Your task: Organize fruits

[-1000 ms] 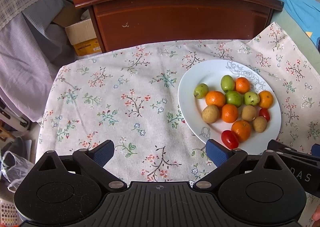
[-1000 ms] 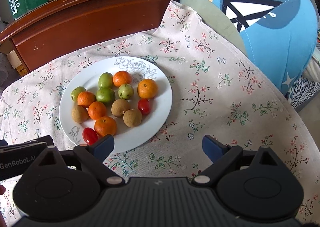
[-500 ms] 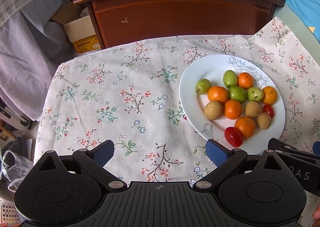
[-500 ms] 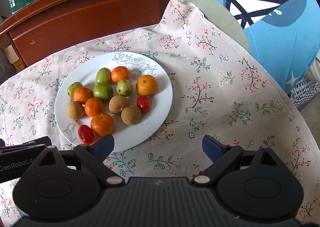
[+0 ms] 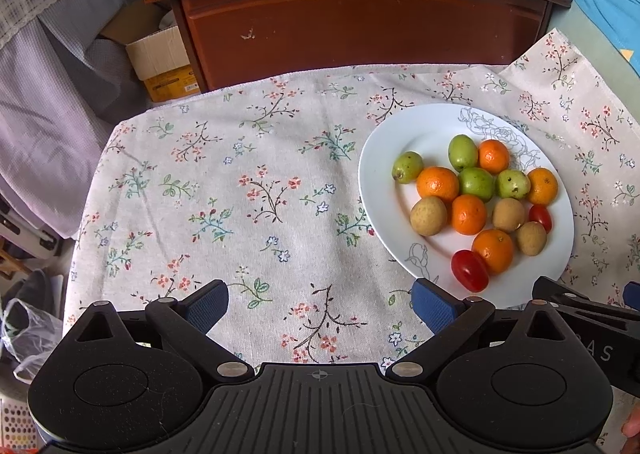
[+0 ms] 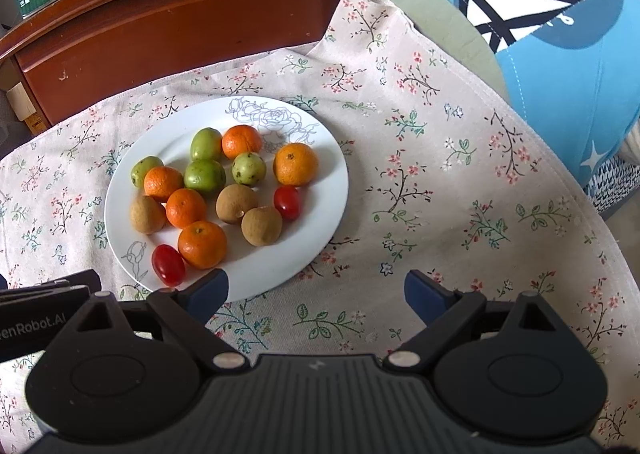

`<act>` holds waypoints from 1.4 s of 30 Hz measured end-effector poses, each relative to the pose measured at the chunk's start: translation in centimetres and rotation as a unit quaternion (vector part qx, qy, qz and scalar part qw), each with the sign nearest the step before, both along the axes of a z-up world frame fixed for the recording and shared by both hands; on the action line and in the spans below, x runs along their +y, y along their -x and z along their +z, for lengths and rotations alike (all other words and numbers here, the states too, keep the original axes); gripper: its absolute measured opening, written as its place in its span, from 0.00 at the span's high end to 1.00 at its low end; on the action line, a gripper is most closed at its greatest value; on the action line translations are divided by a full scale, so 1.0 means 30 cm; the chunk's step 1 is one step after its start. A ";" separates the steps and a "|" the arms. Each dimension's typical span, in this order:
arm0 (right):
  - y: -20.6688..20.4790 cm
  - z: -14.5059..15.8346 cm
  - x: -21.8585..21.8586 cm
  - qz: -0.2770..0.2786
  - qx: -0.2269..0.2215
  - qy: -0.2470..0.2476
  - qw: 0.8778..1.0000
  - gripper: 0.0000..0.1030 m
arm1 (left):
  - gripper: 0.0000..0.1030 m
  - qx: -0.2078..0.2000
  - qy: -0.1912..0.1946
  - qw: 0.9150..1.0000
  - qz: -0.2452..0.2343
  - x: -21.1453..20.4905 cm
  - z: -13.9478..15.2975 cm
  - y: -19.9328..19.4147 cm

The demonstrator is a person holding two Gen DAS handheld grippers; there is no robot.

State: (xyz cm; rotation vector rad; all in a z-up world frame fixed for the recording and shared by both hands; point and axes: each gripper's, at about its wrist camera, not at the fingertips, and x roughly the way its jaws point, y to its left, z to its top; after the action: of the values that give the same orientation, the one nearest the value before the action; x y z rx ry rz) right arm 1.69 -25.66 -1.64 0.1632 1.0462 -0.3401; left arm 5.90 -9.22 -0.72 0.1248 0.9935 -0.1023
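A white plate (image 5: 384, 158) (image 6: 332, 158) on a floral tablecloth holds mixed small fruits: several oranges (image 5: 437, 184) (image 6: 295, 164), several green fruits (image 5: 463, 152) (image 6: 205, 177), three brown fruits (image 5: 428, 215) (image 6: 262, 226) and two red tomatoes (image 5: 469, 270) (image 6: 168, 264). My left gripper (image 5: 320, 304) is open and empty, over bare cloth left of the plate. My right gripper (image 6: 316, 294) is open and empty, over the cloth at the plate's near right edge.
The floral tablecloth (image 5: 240, 194) (image 6: 460, 194) covers the surface. A dark wooden cabinet (image 5: 360, 14) (image 6: 180, 14) stands behind it. A cardboard box (image 5: 160, 58) and grey fabric (image 5: 48, 94) lie to the left. A blue cushion (image 6: 540, 22) is at the right.
Both grippers have moved slightly forward and lower toward the cloth; the plate sits a little lower in both views. Both stay open and empty.
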 end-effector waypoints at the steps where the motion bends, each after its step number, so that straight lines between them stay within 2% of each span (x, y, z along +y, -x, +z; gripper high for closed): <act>1: -0.001 -0.001 0.000 0.000 0.001 0.000 1.000 0.08 | 0.04 0.000 -0.001 1.000 0.000 -0.001 -0.001 0.000; 18: 0.007 -0.001 0.033 0.022 0.003 0.009 1.000 0.08 | 0.04 -0.006 -0.017 1.000 -0.001 0.031 0.022 0.033; 28: 0.036 0.021 0.096 0.058 -0.003 0.019 0.998 0.08 | 0.04 -0.009 -0.021 1.000 0.010 0.096 0.036 0.089; 39: 0.113 0.011 0.138 0.108 -0.044 -0.016 0.993 0.05 | 0.04 -0.011 -0.006 1.000 0.025 0.194 0.052 0.157; 42: 0.143 -0.009 0.142 0.119 -0.060 -0.041 0.990 0.05 | 0.04 -0.010 0.004 0.999 0.035 0.233 0.058 0.177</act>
State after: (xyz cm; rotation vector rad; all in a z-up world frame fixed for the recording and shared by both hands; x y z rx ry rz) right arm -2.60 -21.40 -1.91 0.1282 0.9483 -0.0700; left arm 0.60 -2.24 1.02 0.0829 0.9773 -0.0416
